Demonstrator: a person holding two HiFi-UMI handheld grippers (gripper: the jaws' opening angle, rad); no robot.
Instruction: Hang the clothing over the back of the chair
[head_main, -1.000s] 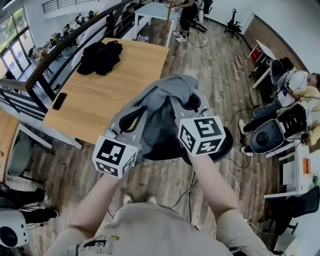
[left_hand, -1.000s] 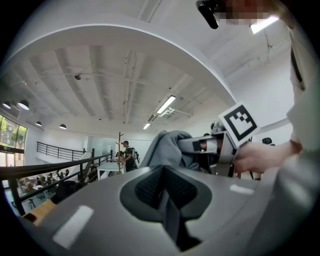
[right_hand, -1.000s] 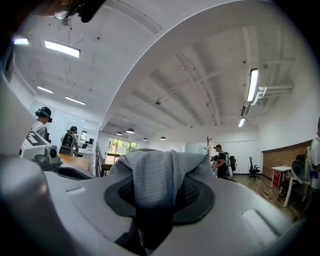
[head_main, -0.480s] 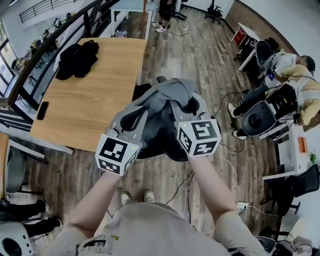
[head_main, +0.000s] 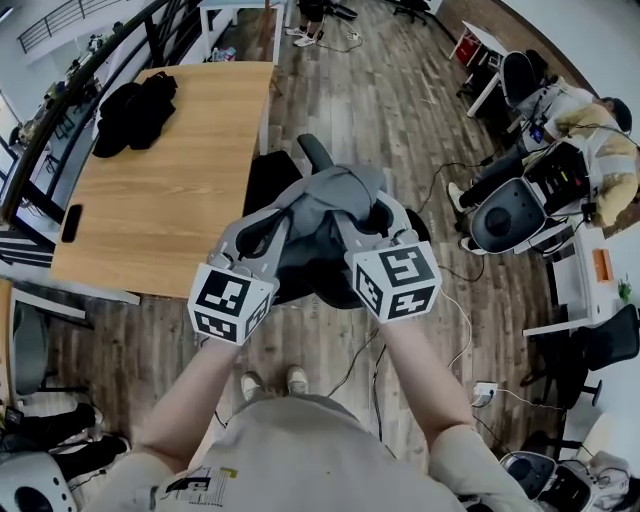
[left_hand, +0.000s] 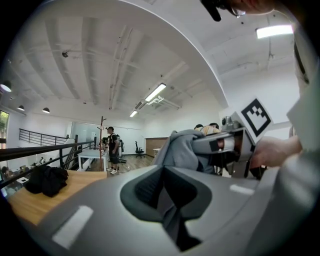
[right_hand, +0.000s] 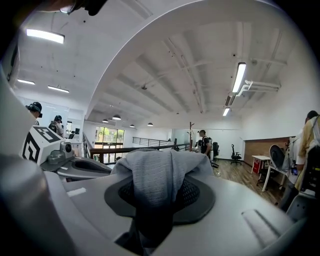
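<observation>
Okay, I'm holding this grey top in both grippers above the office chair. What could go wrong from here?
1. The grey top is bunched in a lump between the left gripper and the right gripper, both shut on it. Released like that, it may sit unevenly on the chair back and slide off.
2. In the head view the top and grippers hide much of the chair, so the drop could miss the back.
3. A cable lies on the floor near the feet and could snag a step.

Wooden table left of left gripper. On tabletop: black clothing heap at far end, well ahead-left of gripper; dark phone at table's left edge, far left of gripper. Plank floor below gripper; black chair stands on it beneath jaws; cables on floor behind gripper.
</observation>
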